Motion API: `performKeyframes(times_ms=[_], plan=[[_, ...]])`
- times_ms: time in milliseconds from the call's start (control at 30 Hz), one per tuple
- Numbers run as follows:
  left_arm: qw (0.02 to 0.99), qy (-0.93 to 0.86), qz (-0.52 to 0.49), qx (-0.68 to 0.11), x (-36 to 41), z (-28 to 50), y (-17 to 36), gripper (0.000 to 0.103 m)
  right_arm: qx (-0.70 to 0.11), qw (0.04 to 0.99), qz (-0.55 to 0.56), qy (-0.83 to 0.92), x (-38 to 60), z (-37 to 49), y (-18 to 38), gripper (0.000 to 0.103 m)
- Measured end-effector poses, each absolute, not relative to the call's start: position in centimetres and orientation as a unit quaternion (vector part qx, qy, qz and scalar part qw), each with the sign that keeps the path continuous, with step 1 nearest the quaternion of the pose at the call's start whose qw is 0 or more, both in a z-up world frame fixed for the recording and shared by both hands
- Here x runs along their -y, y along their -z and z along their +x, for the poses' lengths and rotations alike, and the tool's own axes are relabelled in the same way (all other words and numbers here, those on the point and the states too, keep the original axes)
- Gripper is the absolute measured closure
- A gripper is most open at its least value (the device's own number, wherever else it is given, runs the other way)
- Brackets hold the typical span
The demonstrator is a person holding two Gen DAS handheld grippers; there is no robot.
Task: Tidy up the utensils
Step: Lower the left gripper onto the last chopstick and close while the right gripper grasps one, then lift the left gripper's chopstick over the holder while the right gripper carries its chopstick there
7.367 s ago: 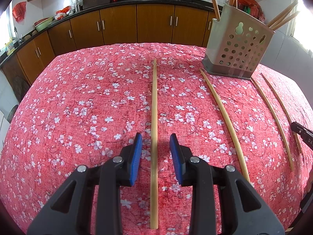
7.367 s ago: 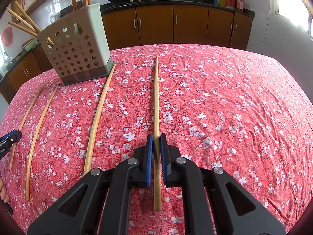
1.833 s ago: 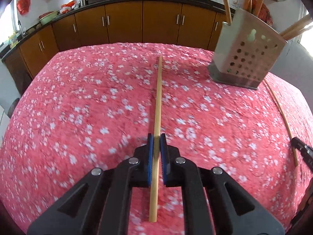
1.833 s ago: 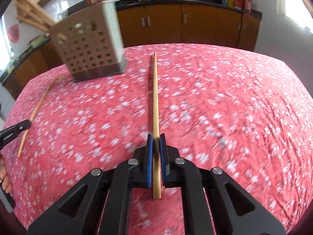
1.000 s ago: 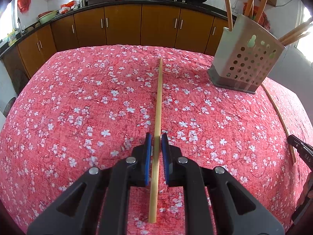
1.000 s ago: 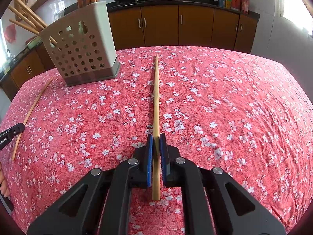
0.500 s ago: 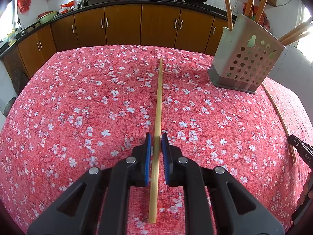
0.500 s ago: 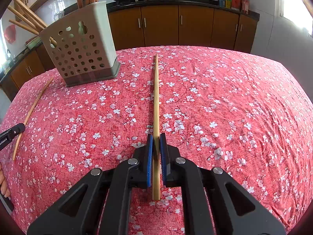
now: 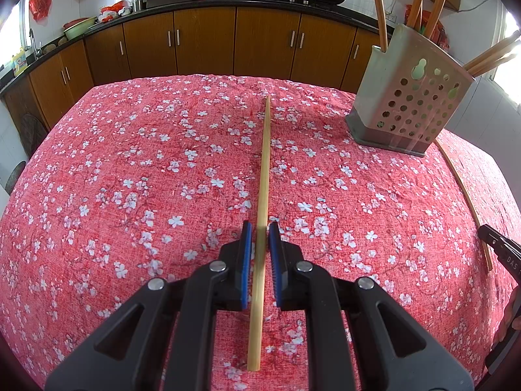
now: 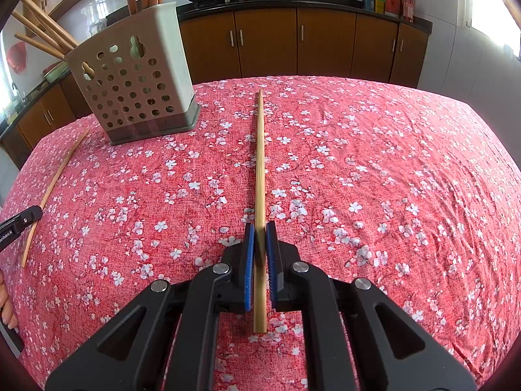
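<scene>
My left gripper (image 9: 260,228) is shut on a long bamboo chopstick (image 9: 264,169) that points straight ahead over the red floral tablecloth (image 9: 130,176). My right gripper (image 10: 259,226) is shut on a second chopstick (image 10: 260,163) in the same way. The grey perforated utensil holder (image 9: 410,97) stands at the far right in the left wrist view. In the right wrist view the holder (image 10: 133,81) stands at the far left, with several chopsticks sticking out of it. One loose chopstick (image 9: 462,192) lies on the cloth between the two grippers; the right wrist view shows this chopstick (image 10: 53,189) at its left.
Brown kitchen cabinets (image 9: 205,42) and a dark counter with pans run behind the table. The other gripper's tip (image 9: 498,247) and a hand (image 9: 511,312) show at the right edge of the left wrist view. The cloth (image 10: 390,179) stretches right of the held chopstick.
Since the oldest frames my left gripper has shut on its chopstick and fewer loose chopsticks lie on the cloth. Over the last second nothing has moved.
</scene>
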State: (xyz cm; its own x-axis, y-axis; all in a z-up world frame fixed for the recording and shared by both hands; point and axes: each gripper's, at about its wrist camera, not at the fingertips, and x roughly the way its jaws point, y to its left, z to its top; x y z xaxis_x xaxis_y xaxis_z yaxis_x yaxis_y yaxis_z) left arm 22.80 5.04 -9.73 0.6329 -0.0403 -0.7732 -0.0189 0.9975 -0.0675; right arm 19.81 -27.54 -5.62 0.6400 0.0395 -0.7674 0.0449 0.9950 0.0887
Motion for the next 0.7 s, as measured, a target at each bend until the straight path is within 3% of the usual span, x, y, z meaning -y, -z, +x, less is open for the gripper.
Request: performKeyframes(times_ms=[333,533,700], plan=[[0.902,0.008,-0.02,-0.43,-4.7,21.4,9.6,0.089,-0.424,0.904,0.052,0.0,27.7,19.5,5.5,0.094],[0.902,0.01,0.007,-0.432,-3.9,21.1,9.6,0.095,-0.421,0.905,0.054,-0.001,27.9,19.2,5.4,0.095],[0.911,0.02,0.006,-0.412,-3.8,20.1,7.8,0.095,-0.383,0.922,0.062,-0.005,28.5,17.5,3.1,0.095]])
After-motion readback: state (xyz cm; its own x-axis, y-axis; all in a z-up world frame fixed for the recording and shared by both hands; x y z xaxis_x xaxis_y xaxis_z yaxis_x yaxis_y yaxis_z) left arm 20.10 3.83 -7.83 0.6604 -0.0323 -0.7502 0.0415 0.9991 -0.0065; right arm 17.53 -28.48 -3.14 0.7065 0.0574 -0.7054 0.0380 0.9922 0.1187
